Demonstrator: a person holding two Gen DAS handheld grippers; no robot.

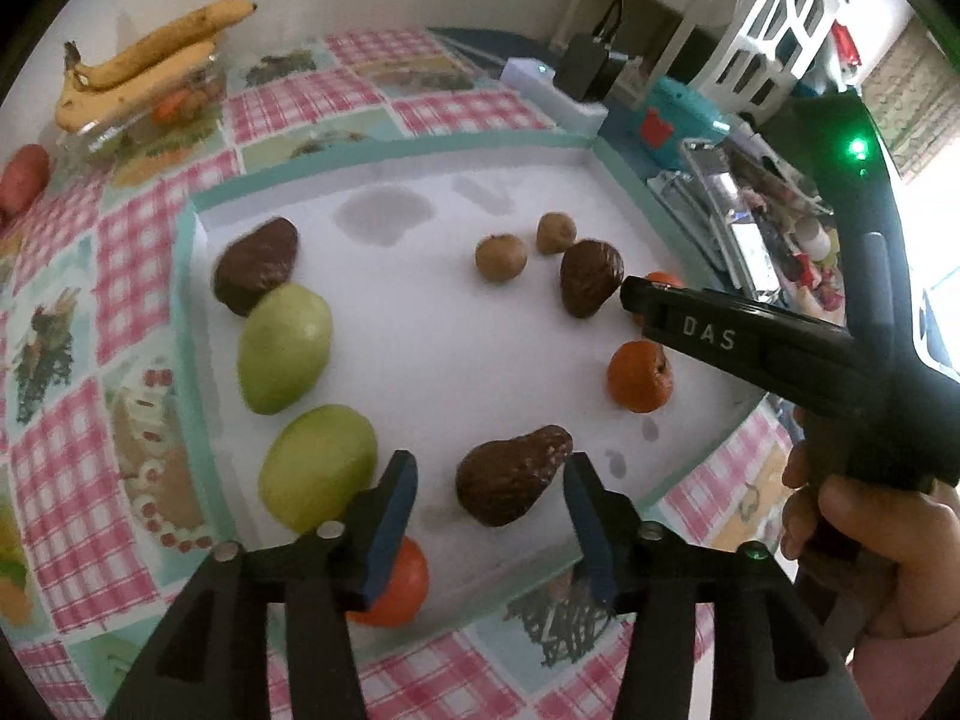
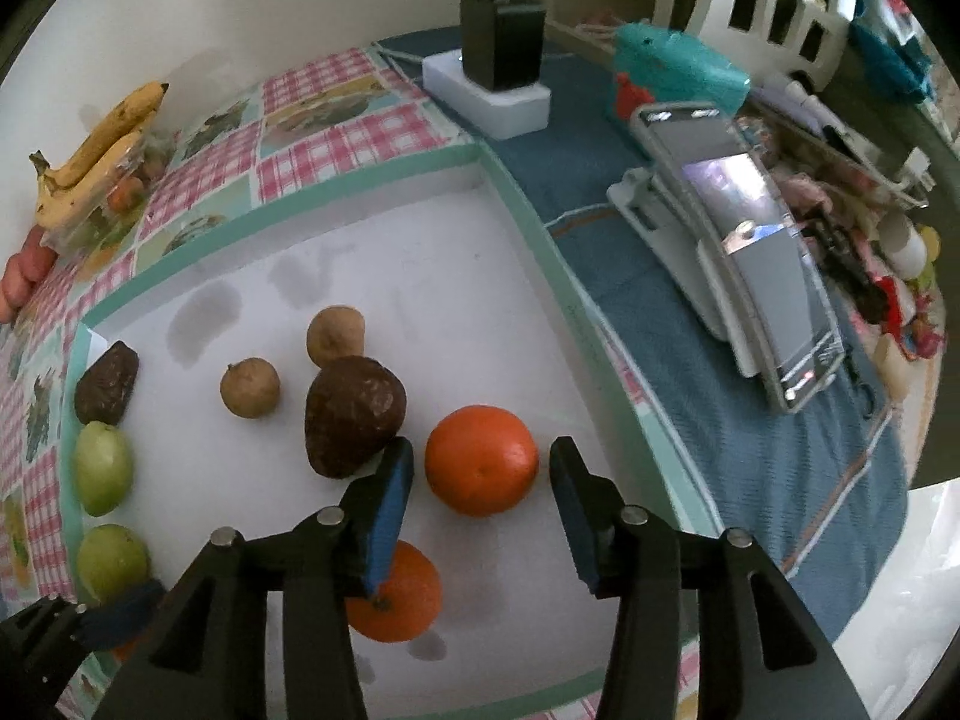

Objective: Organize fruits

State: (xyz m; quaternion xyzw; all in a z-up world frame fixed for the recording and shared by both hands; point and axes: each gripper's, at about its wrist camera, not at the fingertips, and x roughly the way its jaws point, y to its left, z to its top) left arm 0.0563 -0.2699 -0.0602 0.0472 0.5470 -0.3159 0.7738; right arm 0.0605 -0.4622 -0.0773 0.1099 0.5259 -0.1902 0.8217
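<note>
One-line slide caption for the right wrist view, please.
Right gripper open around an orange on the white tray, beside a dark avocado.

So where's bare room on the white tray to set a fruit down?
Free: the tray's far half, behind the two small brown fruits, up to the far rim. Crowded: the left edge with the green fruits, and around the oranges.

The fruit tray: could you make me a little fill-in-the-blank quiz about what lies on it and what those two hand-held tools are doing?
1. The right fingers stand either side of an ____.
2. The tray holds ____ green fruits, lying side by side.
3. Between the left fingers lies a dark ____ fruit.
4. The bananas lie ____ the tray.

Missing words: orange; two; brown; outside
</note>
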